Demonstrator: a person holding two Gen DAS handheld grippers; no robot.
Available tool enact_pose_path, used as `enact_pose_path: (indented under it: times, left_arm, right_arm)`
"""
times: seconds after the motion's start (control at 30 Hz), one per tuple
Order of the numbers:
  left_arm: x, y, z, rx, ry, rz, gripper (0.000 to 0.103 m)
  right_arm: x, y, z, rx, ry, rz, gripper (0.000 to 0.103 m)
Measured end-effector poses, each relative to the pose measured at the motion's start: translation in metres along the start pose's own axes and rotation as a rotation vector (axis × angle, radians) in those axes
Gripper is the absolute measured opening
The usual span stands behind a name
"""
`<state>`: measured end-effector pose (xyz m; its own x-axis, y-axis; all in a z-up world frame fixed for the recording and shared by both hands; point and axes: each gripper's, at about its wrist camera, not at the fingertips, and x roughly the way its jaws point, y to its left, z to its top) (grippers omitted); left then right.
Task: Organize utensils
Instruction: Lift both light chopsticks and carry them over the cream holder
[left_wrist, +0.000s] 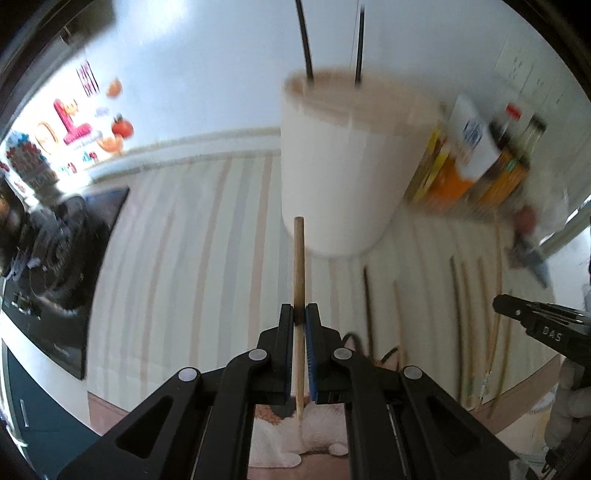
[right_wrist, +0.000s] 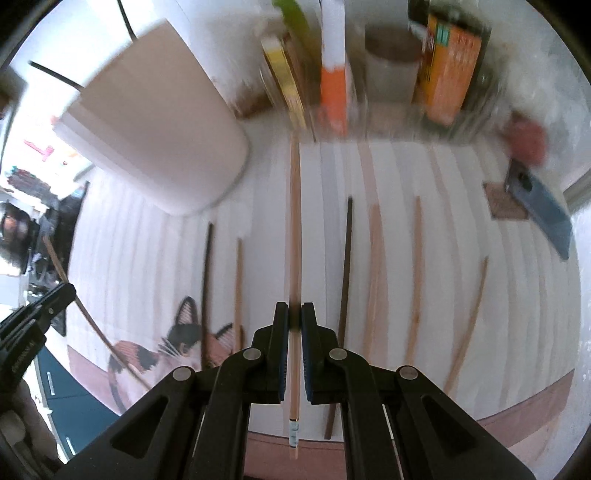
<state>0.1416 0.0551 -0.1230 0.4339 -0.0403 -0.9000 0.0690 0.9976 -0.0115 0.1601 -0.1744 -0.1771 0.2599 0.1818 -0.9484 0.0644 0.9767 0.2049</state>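
Observation:
My left gripper (left_wrist: 299, 314) is shut on a light wooden chopstick (left_wrist: 299, 266) that points toward the white utensil holder (left_wrist: 343, 166). Two dark sticks (left_wrist: 304, 40) stand in that holder. My right gripper (right_wrist: 294, 314) is shut on another pale chopstick (right_wrist: 294, 221) with a patterned end near the camera. Both grippers hang above a striped placemat (right_wrist: 424, 177). Several more chopsticks, wooden (right_wrist: 415, 273) and dark (right_wrist: 346, 266), lie on the mat in the right wrist view. The white holder (right_wrist: 155, 129) stands at the mat's far left there. The left gripper's tip (right_wrist: 44, 302) shows at that view's left edge.
Orange and yellow boxes (right_wrist: 448, 59), a white tube (right_wrist: 334, 55) and bottles stand along the mat's far edge. A blue-bladed tool with a red handle (right_wrist: 539, 199) lies at the right. A dark stove (left_wrist: 62, 258) sits to the left. A cat picture (right_wrist: 177, 339) marks the mat's near edge.

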Motion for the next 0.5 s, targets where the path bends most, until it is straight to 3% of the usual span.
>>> enact_pose_path:
  times: [0.1,0.23,0.5]
  left_arm:
    - [-0.021,-0.003,0.011,0.005,-0.075,-0.003,0.004]
    - [-0.045,-0.001,0.033,0.003,-0.168,-0.006,0.004]
    - [-0.095,-0.001,0.062,0.003,-0.291,-0.041,0.004]
  right_arm:
    - [-0.022,-0.001,0.009,-0.006,-0.057,0.024,0.007]
    - [-0.044,0.01,0.051,-0.008,-0.134,0.055,0.007]
    - [-0.078,0.037,0.099,-0.026,-0.252,0.111,0.007]
